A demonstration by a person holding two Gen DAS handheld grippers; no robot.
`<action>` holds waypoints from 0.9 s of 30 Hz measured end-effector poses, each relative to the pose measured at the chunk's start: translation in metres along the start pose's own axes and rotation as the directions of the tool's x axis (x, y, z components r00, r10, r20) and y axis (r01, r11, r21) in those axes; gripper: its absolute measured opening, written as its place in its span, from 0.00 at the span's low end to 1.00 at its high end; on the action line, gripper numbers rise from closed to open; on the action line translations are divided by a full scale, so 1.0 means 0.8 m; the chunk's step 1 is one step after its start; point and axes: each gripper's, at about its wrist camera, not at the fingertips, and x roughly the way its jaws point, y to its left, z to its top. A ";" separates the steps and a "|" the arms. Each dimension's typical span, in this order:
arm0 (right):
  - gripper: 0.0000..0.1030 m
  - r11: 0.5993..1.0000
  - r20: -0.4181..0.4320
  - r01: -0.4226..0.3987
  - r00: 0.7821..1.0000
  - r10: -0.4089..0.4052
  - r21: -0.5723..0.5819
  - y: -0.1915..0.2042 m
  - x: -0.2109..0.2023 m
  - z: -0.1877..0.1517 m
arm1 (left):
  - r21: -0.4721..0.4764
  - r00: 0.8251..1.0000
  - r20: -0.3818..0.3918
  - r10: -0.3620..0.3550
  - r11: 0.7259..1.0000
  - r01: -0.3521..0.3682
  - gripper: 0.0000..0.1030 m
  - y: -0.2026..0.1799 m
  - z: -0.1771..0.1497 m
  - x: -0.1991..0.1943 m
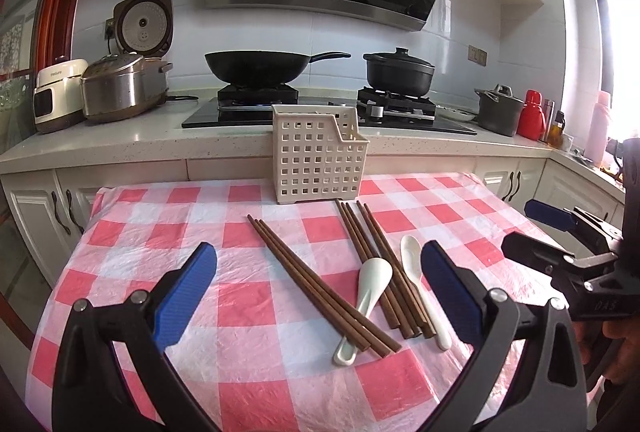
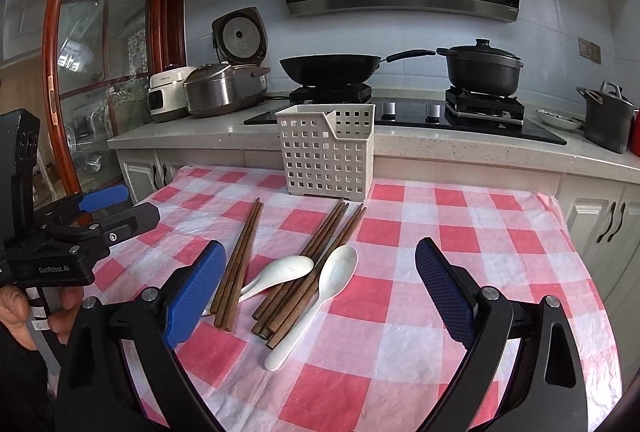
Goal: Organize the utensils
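Two white spoons (image 2: 310, 306) were laid among brown chopsticks (image 1: 320, 282); both grippers, left (image 1: 320, 298) and right (image 2: 320, 296), were held wide open, empty.

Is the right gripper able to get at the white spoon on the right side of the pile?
Probably yes. The right gripper is open just above that spoon, which lies on top of the chopsticks, nothing covering it.

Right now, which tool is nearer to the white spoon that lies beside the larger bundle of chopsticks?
Right, though only by a little. The right tool hovers open just above and around the white spoon. The left tool is also open, with the spoon near its right finger.
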 end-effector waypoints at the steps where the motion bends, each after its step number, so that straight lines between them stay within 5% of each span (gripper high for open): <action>1: 0.87 1.000 -0.003 0.002 1.000 -0.002 -0.001 -0.001 0.002 0.001 | 0.003 1.000 0.001 0.000 1.000 0.000 0.96 0.001 0.000 0.002; 27: 0.87 1.000 0.007 -0.001 1.000 0.001 0.002 -0.002 0.005 0.001 | 0.012 0.999 -0.020 -0.032 0.999 0.033 0.96 -0.003 -0.006 0.002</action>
